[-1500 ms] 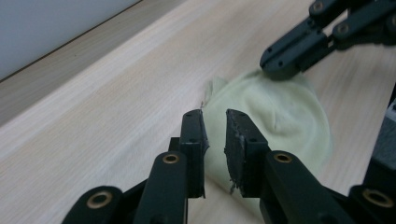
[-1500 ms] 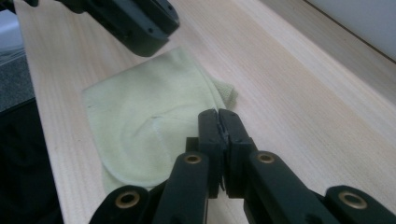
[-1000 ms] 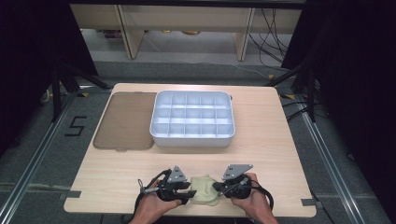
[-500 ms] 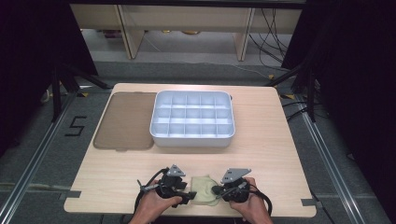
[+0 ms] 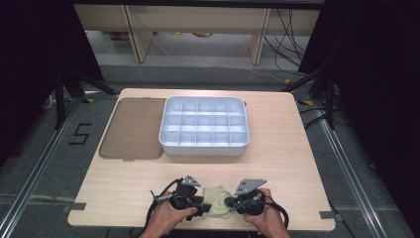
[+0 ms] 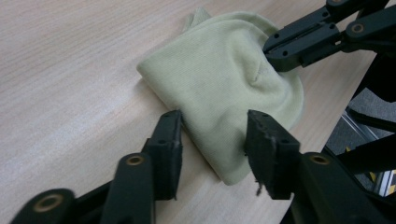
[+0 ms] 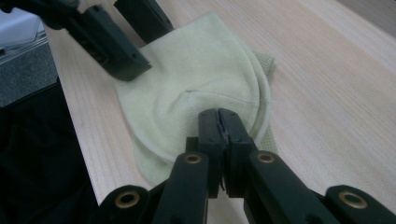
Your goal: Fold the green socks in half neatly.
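Lid: flat on the table, left of the tray, out of the work.
Tray: white, its compartments bare, mid-table.
Left gripper: jaws apart, straddling the cloth's near edge; they have just been closing, pads not yet pressing.
Cloth: pale green, folded, at the table's near edge between both grippers.
Right gripper: jaws pressed together, pinching a fold, likely anchoring it for folding.

Matt knit cloth, smooth pale wood table
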`<state>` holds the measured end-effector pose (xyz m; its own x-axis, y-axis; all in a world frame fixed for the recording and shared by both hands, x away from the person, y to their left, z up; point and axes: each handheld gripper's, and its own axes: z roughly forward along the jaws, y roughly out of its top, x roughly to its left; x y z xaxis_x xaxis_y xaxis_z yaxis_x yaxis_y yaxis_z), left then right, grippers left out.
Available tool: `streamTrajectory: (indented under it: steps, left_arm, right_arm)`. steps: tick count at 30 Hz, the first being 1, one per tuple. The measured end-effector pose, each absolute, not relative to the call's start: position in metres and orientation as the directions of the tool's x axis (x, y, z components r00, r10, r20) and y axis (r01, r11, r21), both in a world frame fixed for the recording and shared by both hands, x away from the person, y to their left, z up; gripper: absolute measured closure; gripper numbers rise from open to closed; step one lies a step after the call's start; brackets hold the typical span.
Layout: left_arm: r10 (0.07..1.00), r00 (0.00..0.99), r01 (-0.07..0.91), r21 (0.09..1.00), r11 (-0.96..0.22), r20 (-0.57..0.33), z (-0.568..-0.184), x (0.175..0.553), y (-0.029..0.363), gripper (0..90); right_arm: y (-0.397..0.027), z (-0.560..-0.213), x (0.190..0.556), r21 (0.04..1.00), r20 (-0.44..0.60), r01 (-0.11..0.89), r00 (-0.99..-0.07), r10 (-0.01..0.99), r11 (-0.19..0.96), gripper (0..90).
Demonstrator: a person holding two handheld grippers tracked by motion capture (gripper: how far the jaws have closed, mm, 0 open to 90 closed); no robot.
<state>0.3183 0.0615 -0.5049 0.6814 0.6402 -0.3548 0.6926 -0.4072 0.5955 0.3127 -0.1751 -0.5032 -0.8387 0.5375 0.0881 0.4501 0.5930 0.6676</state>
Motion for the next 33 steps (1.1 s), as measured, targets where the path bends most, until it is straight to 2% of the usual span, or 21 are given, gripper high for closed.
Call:
streamTrajectory:
  steps: [2,3,4,5,8,10,14,17,21,24,33]
  left_arm:
    - [0.633,0.694,0.681,0.598,-0.422,-0.343,-0.506,0.320,0.064,62.7]
    - [0.641,0.679,0.688,0.612,-0.389,-0.357,-0.507,0.319,0.063,65.2]
    - [0.631,0.698,0.675,0.605,-0.422,-0.339,-0.506,0.321,0.066,67.1]
    - [0.651,0.671,0.690,0.621,-0.373,-0.354,-0.508,0.319,0.063,68.5]
    - [0.646,0.685,0.677,0.622,-0.394,-0.336,-0.508,0.321,0.066,74.5]
    - [0.658,0.672,0.678,0.640,-0.362,-0.340,-0.508,0.319,0.064,79.5]
    - [0.643,0.698,0.655,0.644,-0.397,-0.314,-0.505,0.320,0.066,81.9]
    - [0.653,0.684,0.663,0.650,-0.370,-0.326,-0.505,0.320,0.064,82.9]
    - [0.639,0.713,0.633,0.656,-0.411,-0.288,-0.502,0.324,0.068,83.3]
    - [0.643,0.712,0.626,0.669,-0.401,-0.281,-0.498,0.324,0.070,83.4]
    - [0.630,0.743,0.590,0.667,-0.456,-0.226,-0.489,0.328,0.077,83.5]
  right_arm:
    - [-0.175,-0.503,0.313,0.670,0.085,0.446,-0.840,0.536,0.594,88.9]
    - [-0.175,-0.503,0.313,0.668,0.091,0.450,-0.840,0.535,0.593,88.9]
    - [-0.175,-0.503,0.313,0.668,0.088,0.448,-0.840,0.536,0.593,88.9]
    - [-0.175,-0.503,0.313,0.671,0.082,0.441,-0.844,0.531,0.596,88.9]
    - [-0.175,-0.503,0.313,0.671,0.086,0.442,-0.844,0.529,0.596,88.9]
    - [-0.175,-0.503,0.313,0.672,0.089,0.444,-0.843,0.530,0.593,88.9]
    - [-0.175,-0.502,0.312,0.660,0.083,0.444,-0.845,0.529,0.606,88.8]
    - [-0.175,-0.502,0.313,0.665,0.084,0.442,-0.845,0.528,0.602,88.6]
    - [-0.174,-0.500,0.312,0.663,0.106,0.455,-0.843,0.527,0.594,87.7]
    - [-0.171,-0.496,0.311,0.701,0.106,0.435,-0.847,0.520,0.566,87.8]
    - [-0.153,-0.490,0.308,0.715,0.116,0.406,-0.872,0.476,0.570,88.2]
